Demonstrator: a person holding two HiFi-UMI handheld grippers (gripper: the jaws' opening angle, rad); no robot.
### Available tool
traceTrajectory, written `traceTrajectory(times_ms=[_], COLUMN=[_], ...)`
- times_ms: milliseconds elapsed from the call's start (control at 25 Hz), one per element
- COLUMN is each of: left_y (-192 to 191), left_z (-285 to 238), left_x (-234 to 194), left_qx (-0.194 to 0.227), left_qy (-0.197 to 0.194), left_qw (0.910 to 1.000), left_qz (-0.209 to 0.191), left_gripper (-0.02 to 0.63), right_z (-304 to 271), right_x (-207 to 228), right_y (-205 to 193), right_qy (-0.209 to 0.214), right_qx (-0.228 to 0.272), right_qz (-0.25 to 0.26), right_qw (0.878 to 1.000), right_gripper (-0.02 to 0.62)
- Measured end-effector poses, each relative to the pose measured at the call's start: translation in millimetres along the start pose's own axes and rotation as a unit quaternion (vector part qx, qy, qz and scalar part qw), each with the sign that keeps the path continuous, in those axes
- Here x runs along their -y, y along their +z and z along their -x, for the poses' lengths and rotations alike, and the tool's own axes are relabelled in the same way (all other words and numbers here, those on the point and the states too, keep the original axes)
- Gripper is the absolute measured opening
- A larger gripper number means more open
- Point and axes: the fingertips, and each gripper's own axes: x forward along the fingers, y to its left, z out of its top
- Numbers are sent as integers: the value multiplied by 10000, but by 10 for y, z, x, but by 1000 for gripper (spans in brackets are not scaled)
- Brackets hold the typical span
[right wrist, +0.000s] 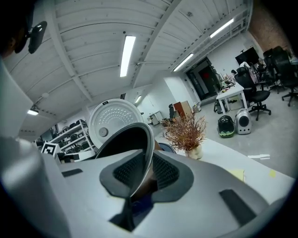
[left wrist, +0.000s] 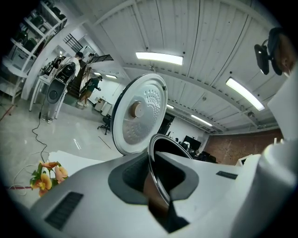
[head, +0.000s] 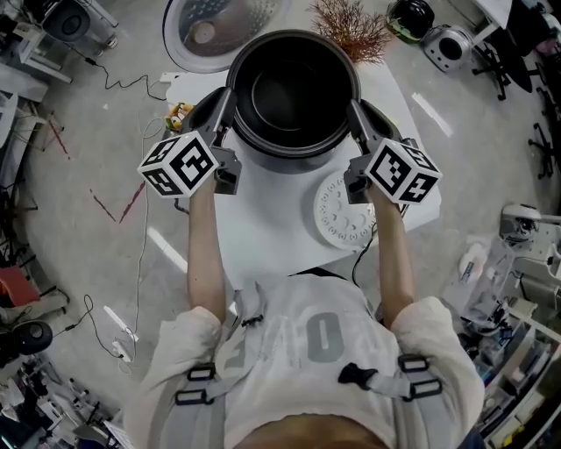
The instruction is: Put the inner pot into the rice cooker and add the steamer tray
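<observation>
Left gripper [head: 229, 103]: you have it clamped on the left rim of the inner pot [head: 294, 88], the thin metal edge pinched between the dark pads [left wrist: 132, 179].
Right gripper [head: 356, 110]: clenched the same way on the opposite rim.
Steamer tray [head: 344, 210]: a white perforated disc lying flat on the white table [head: 263, 228], just beside your right gripper and apart from the pot.
Inner pot: dark and upright, held between your two grippers over the table's far end. Whether it sits in the cooker cannot be told.
Rice cooker lid [head: 219, 26]: open beyond the pot, perforated inner plate showing.
Dried plant [head: 355, 26]: far right, near the pot's rim.
</observation>
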Motion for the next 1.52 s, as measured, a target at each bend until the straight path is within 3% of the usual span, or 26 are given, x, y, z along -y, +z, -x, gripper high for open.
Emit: traceTrajectory(times_ms=[320, 560, 800, 1040, 1240, 1400, 1520], left_y=[-109, -166, -349, -441, -495, -451, -432], left_z=[-32, -80, -144, -238, -281, -293, -295], left_x=[-61, -123, -234, -293, -312, -344, -337], left_qx=[-206, -280, -601, -789, -943, -885, -836], left_qy=[215, 205, 446, 582, 730, 809, 810], left_qw=[9995, 9993, 9964, 9939, 9883, 9851, 9866], left_qz=[-120, -142, -387, -503, -949, -1230, -1142], left_gripper=[43, 44, 44, 44, 51, 51, 51], right_z=[-33, -98, -156, -225, -266, -307, -300], right_x=[50, 98, 160, 210, 234, 200, 205], right_y=[-71, -146, -243, -225, -252, -256, -247], right_qy=[-108, -244, -422, -665, -850, -906, -886], right_qx=[-198, -408, -620, -757, -785, -708, -696], right_qz=[-18, 292, 449, 1199, 1681, 1806, 1721], right_qw=[9997, 9984, 9962, 9877, 9790, 9768, 9786], right_gripper=[72, 80, 83, 98, 101, 101, 101])
